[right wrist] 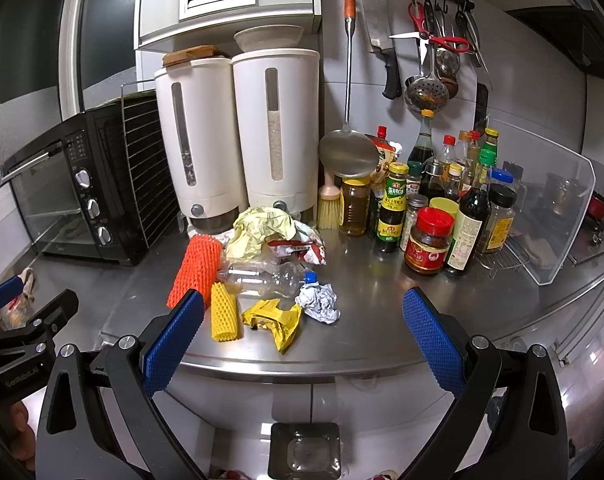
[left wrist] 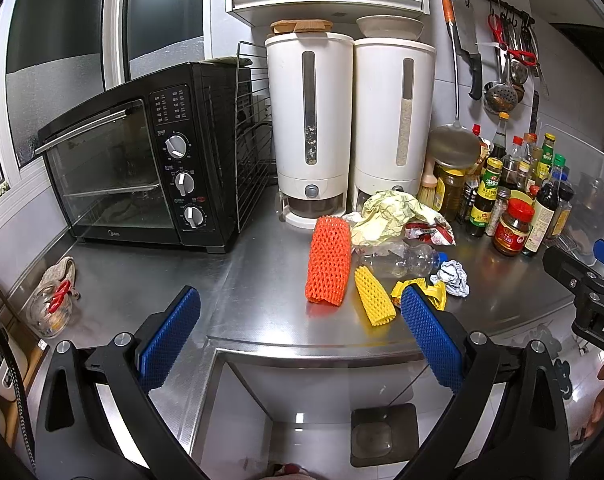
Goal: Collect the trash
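Observation:
Trash lies in a heap on the steel counter (left wrist: 262, 300): an orange foam net (left wrist: 328, 260) (right wrist: 194, 266), a yellow foam net (left wrist: 374, 296) (right wrist: 224, 312), a clear plastic bottle (left wrist: 402, 260) (right wrist: 266, 276), a yellow wrapper (right wrist: 276, 318), a crumpled white paper ball (left wrist: 452, 278) (right wrist: 320, 298), pale crumpled paper (left wrist: 390, 212) (right wrist: 262, 228) and a red-white wrapper (right wrist: 298, 250). My left gripper (left wrist: 302, 336) is open and empty, in front of the heap. My right gripper (right wrist: 304, 340) is open and empty, near the counter's front edge.
A black toaster oven (left wrist: 142, 168) stands at the left, two white dispensers (left wrist: 350, 128) behind the trash, several sauce bottles and jars (right wrist: 442, 216) at the right. A bin (right wrist: 304, 452) stands on the floor below the counter. A glass jar (left wrist: 52, 308) sits far left.

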Tool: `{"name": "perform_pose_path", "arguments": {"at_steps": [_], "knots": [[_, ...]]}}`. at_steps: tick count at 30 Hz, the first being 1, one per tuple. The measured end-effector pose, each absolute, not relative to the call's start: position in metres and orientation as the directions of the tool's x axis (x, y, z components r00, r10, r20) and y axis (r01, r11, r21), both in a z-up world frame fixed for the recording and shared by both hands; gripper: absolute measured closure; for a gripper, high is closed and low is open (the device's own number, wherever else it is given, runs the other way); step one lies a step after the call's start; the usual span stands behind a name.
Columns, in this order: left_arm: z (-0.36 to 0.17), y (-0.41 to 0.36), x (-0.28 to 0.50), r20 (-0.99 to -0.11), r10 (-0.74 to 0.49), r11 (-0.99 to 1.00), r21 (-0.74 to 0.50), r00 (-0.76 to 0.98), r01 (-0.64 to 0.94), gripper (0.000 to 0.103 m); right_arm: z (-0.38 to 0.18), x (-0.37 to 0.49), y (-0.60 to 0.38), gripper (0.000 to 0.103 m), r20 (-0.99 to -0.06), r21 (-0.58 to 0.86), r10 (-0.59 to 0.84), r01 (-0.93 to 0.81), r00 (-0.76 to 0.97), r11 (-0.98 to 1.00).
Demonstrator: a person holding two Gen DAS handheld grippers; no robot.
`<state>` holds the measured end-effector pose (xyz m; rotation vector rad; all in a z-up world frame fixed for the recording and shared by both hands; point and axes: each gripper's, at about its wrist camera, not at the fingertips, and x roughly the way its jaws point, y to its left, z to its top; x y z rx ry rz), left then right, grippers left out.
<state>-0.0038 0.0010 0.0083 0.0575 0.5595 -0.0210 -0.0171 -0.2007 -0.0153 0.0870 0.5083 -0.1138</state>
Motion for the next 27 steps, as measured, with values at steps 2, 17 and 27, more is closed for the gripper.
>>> {"name": "perform_pose_path", "arguments": {"at_steps": [2,17,27], "knots": [[0.008,0.001,-0.004,-0.532,-0.004,0.998,0.048,0.847,0.035,0.008,-0.015,-0.016,-0.201,0.003,-0.49,0.056,-0.085,0.129,0.868,0.99],[0.003,0.004,0.003,-0.541,0.002,0.998,0.053,0.841,0.032,0.008,-0.016,-0.014,-0.201,0.003,-0.491,0.06,-0.081,0.126,0.868,0.99],[-0.013,0.003,0.03,-0.567,0.001,0.998,0.051,0.824,0.034,0.008,-0.031,0.023,-0.227,0.003,-0.516,0.098,-0.026,0.089,0.856,0.991]]}}
